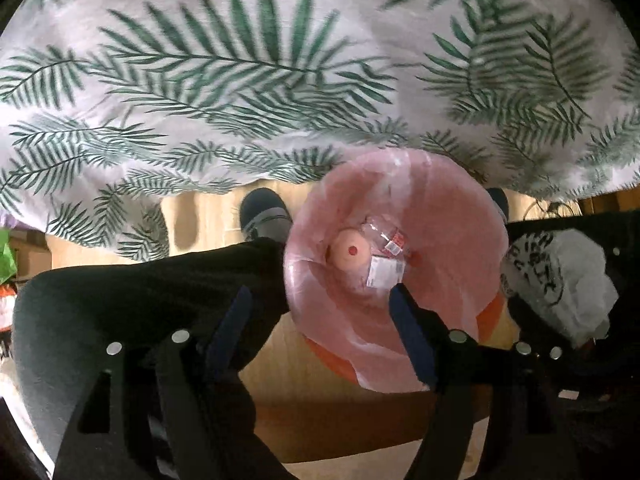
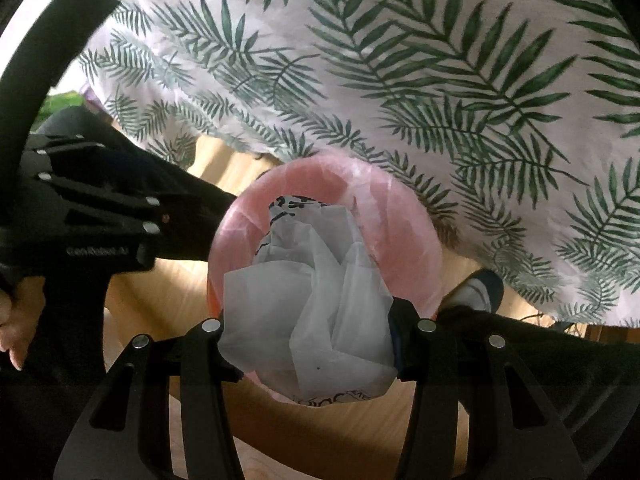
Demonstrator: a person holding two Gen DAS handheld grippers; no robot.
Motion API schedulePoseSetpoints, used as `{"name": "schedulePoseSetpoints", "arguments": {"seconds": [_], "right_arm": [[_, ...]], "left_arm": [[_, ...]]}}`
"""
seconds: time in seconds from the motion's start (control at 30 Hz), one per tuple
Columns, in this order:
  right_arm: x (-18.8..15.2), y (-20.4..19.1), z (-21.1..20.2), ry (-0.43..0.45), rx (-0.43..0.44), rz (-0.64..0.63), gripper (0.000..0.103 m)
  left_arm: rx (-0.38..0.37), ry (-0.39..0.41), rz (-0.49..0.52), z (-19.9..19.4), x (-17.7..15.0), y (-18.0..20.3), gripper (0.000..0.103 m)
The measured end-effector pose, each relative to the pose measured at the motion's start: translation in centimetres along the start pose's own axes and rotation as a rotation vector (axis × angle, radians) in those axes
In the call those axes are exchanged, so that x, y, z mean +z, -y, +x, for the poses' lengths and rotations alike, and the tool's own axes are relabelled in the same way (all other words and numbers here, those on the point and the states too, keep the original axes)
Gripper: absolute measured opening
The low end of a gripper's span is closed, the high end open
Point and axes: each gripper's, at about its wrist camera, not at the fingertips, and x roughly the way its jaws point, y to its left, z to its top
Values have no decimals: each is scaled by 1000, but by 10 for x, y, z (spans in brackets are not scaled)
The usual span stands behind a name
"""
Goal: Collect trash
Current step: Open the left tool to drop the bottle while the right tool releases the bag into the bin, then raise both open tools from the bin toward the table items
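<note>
Right wrist view looks down along the right gripper (image 2: 310, 344), whose two black fingers are clamped on a crumpled white plastic bag (image 2: 316, 300) with dark print on it. That wad hangs directly above the open mouth of a bin (image 2: 416, 232) lined with a pink bag, and it hides most of the opening from this side. To the left, the left gripper (image 2: 160, 216) reaches in sideways at about the level of the bin's rim, pointing toward the bin, and a bit of the person's bare hand (image 2: 16, 320) shows at the frame edge behind it.

From the left wrist view, the left gripper (image 1: 320, 328) points down with its blue-padded fingers spread wide and nothing between them; the right-hand finger overlaps the near rim of the bin (image 1: 452, 208). Down inside the bin lie a peach-coloured round thing (image 1: 350, 250) with a red dot and some clear wrappers (image 1: 386, 256) with red-and-white labels. The bag (image 1: 560, 280) appears at the right, just beside the bin's rim.

A leaf-patterned white cloth (image 1: 240, 80) hangs behind the bin. The person's dark trouser leg (image 1: 140, 280) and shoe (image 1: 264, 212) stand on the wooden floor (image 1: 288, 368) just left of the bin.
</note>
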Motion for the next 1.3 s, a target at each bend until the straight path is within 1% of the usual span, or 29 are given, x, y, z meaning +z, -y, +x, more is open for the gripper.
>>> {"name": "schedulePoseSetpoints", "arguments": {"seconds": [0.13,0.4,0.6,0.73,0.83,0.87,0.93,1.03,1.1,1.23,1.3], "right_arm": [[4,-3,11,-19,9,-8,50],[6,-8,21,-32,0,-39,57],[7,-9,21,-2,-6,-47,74],[7,-10,18,18,-22,-58,88],[8,-10,15,28,-28,-60,90],[9,-10,12,37,-39,-58,92],[9,-11,7,51,-41,-57,94],[9,-14,-5,75,-93,-62,94],[10,-15,-18,86,-118,-58,97],[13,-17,-52,112,-158,-38,97],[14,-17,-72,143,-162,-35,97]], "left_arm": [[9,13,-14,-5,2,-6,75],[17,20,-30,-7,5,-9,76],[21,26,-41,-8,7,-12,78],[24,37,-51,-12,9,-14,81],[25,48,-61,-16,9,-14,85],[27,52,-64,-18,10,-15,89],[27,55,-69,-22,10,-15,92],[14,70,-87,-35,10,-15,93],[11,79,-93,-44,11,-15,93],[33,117,-73,-77,11,-11,93],[50,163,-54,-103,10,-8,93]]}}
